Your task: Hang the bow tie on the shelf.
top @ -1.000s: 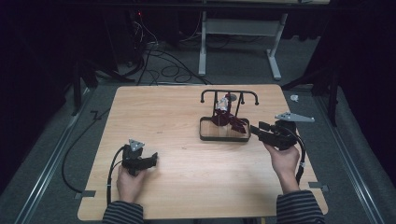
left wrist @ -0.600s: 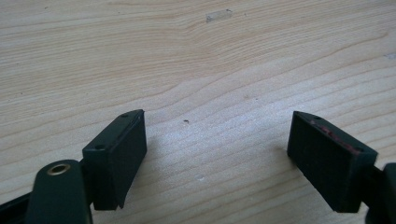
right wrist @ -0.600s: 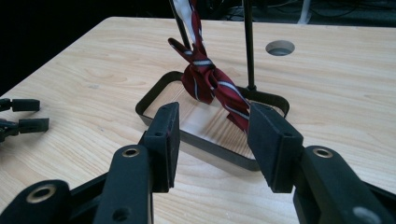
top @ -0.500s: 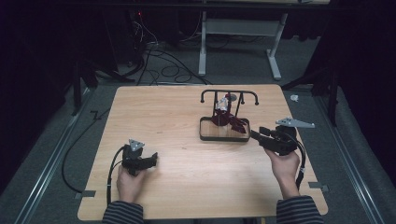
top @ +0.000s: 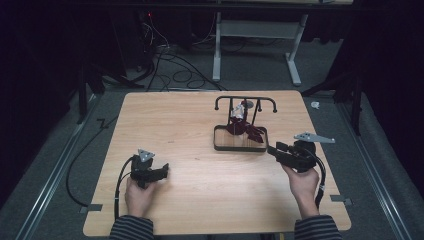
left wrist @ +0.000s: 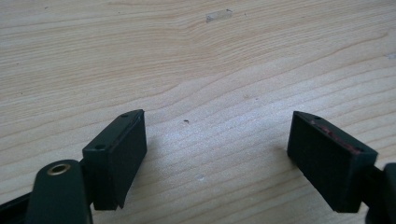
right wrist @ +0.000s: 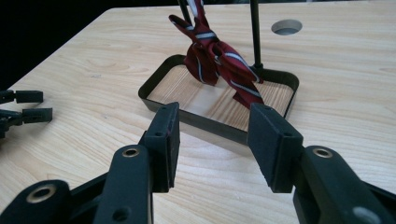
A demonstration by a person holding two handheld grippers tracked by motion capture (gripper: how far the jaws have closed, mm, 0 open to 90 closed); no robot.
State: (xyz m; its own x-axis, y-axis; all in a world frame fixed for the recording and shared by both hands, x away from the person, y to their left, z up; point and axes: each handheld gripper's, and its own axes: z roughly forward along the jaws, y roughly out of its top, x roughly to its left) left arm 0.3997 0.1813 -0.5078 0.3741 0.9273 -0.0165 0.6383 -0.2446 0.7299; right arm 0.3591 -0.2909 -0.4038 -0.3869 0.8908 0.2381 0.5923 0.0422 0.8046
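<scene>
A dark red striped tie (top: 243, 126) (right wrist: 215, 56) hangs knotted from a black metal stand (top: 245, 100) and droops into the stand's shallow tray (top: 222, 145) (right wrist: 210, 123). My right gripper (top: 272, 149) (right wrist: 214, 140) is open just right of the tray's near right corner, jaws pointing at the tray rim, nothing between them. Low over bare wood at the near left of the table (top: 200, 190), my left gripper (top: 164, 170) (left wrist: 215, 149) is open wide and holds nothing.
A round hole (right wrist: 286, 26) pierces the tabletop behind the stand. Cables (top: 170, 65) and a white desk frame (top: 260, 45) lie on the dark floor beyond the far edge. The other gripper's jaws (right wrist: 25, 105) appear at the left of the right gripper view.
My right gripper has drifted slightly toward the near right corner of the tray. The left gripper has stayed put.
</scene>
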